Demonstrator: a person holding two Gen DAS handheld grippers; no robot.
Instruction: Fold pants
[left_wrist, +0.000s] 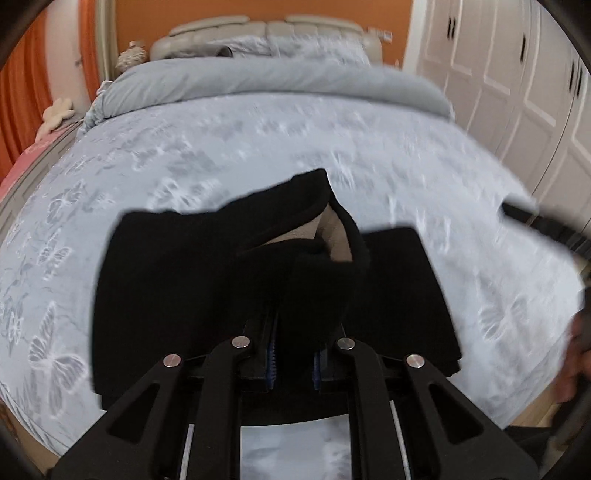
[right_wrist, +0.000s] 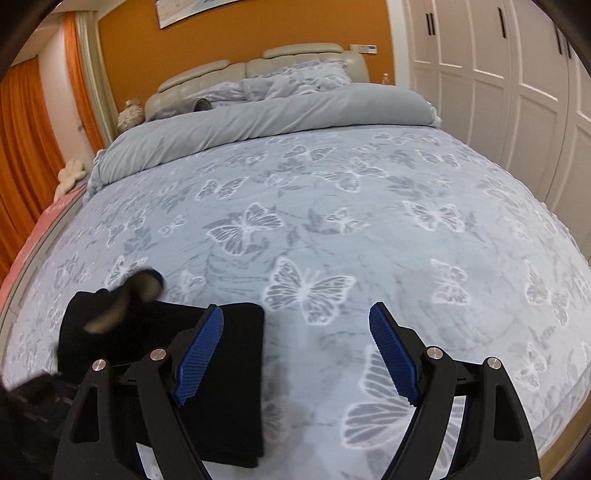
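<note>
Nearly done: the pants are already a compact stack, with one last flap in hand.

Judging from both views, the black, soft-knit pants (left_wrist: 177, 295) lie near the foot of the grey butterfly-print bedspread (right_wrist: 332, 221) as a squarish, several-layer bundle, so the main folds look finished. The left gripper (left_wrist: 293, 354) is pressed together on an upper fold of the black cloth, lifting it so that the pale beige lining (left_wrist: 328, 232) shows in the raised loop; what seems left is to lay that flap flat and let go. The right gripper (right_wrist: 295, 350) is spread wide and holds nothing, with its left blue ribbed pad (right_wrist: 199, 358) over the bundle's right edge and the other over bare bedspread. Blur in the left view makes the exact pinch point hard to tell.
</note>
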